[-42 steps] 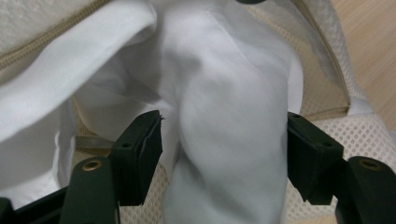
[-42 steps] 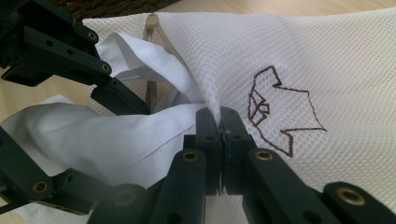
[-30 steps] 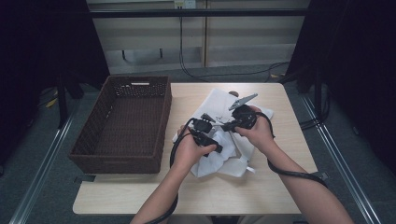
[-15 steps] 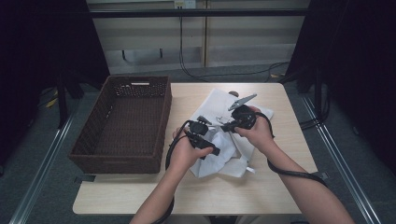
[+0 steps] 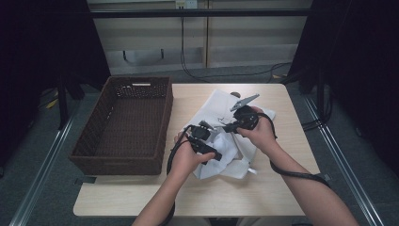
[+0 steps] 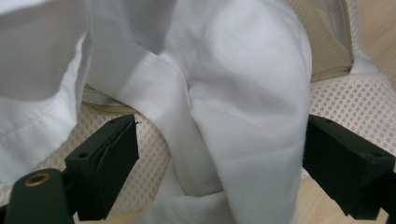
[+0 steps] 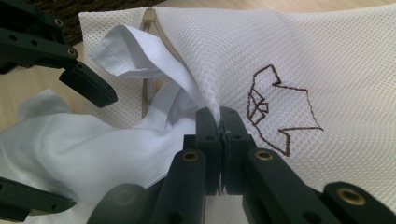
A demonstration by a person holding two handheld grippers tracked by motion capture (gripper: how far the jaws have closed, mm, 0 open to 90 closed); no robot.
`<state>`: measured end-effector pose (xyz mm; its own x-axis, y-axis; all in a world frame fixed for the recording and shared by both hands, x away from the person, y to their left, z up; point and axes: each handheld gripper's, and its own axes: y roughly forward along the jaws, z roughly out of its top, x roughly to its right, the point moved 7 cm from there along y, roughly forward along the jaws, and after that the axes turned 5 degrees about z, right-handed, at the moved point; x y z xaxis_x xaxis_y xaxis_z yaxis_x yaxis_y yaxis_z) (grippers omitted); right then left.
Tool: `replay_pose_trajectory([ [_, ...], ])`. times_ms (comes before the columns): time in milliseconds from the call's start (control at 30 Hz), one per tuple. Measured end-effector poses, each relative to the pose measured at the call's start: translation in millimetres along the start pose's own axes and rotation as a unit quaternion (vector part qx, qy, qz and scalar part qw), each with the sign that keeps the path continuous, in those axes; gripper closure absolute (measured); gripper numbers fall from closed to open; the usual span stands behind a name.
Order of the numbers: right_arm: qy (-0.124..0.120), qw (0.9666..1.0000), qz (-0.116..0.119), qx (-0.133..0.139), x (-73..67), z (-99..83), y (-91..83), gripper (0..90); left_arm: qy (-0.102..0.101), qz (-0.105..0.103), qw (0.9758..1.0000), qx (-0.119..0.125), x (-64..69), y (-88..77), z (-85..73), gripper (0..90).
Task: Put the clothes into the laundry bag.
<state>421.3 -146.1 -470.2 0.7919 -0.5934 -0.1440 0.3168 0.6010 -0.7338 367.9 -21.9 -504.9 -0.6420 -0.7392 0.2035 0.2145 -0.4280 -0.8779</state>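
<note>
White cloth (image 6: 243,116) bunches between the left gripper (image 5: 203,141), whose jaws have just been opening and stand apart around it. Just beyond, the right gripper (image 7: 219,119) pinches the mesh bag (image 7: 303,56) edge on the bench (image 5: 188,188).

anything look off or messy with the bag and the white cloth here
Nothing is damaged or spilled. The white garment is only partly inside the mesh laundry bag: a crumpled bunch hangs out of its opening. The right gripper pinches the bag's edge; the left gripper, its jaws just opened, straddles a fold of the garment without pressing it.
</note>
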Motion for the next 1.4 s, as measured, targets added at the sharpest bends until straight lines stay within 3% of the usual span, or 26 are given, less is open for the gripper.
replay_pose_trajectory([
  [267, 0.001, 1.0000, -0.001, 0.000, -0.3, 0.1, -2.0, 88.6, -0.004, -0.005, 1.0000, -0.001, 2.6, 6.3, -0.8, 18.3],
  [433, -0.001, 1.0000, 0.000, -0.001, -0.8, 0.4, -1.8, 88.6, -0.001, -0.019, 0.9998, -0.001, 7.0, 9.1, -0.9, 28.9],
  [733, -0.002, 1.0000, -0.002, 0.002, 0.6, -0.1, -2.7, 88.6, -0.001, -0.026, 0.9996, -0.007, 8.8, 16.3, -2.1, 36.5],
  [1033, 0.002, 1.0000, -0.003, -0.001, -1.1, 0.3, -1.7, 88.6, -0.001, -0.032, 0.9991, -0.027, 11.9, 15.7, -3.3, 62.2],
  [1067, 0.000, 1.0000, -0.002, 0.000, -1.2, 0.6, -1.2, 88.6, -0.010, -0.031, 0.9992, -0.021, 12.9, 16.3, -2.5, 64.2],
  [1400, -0.003, 1.0000, -0.002, -0.002, -2.1, -0.4, -2.2, 88.6, -0.015, -0.037, 0.9990, -0.020, 13.8, 13.2, 1.4, 70.1],
])
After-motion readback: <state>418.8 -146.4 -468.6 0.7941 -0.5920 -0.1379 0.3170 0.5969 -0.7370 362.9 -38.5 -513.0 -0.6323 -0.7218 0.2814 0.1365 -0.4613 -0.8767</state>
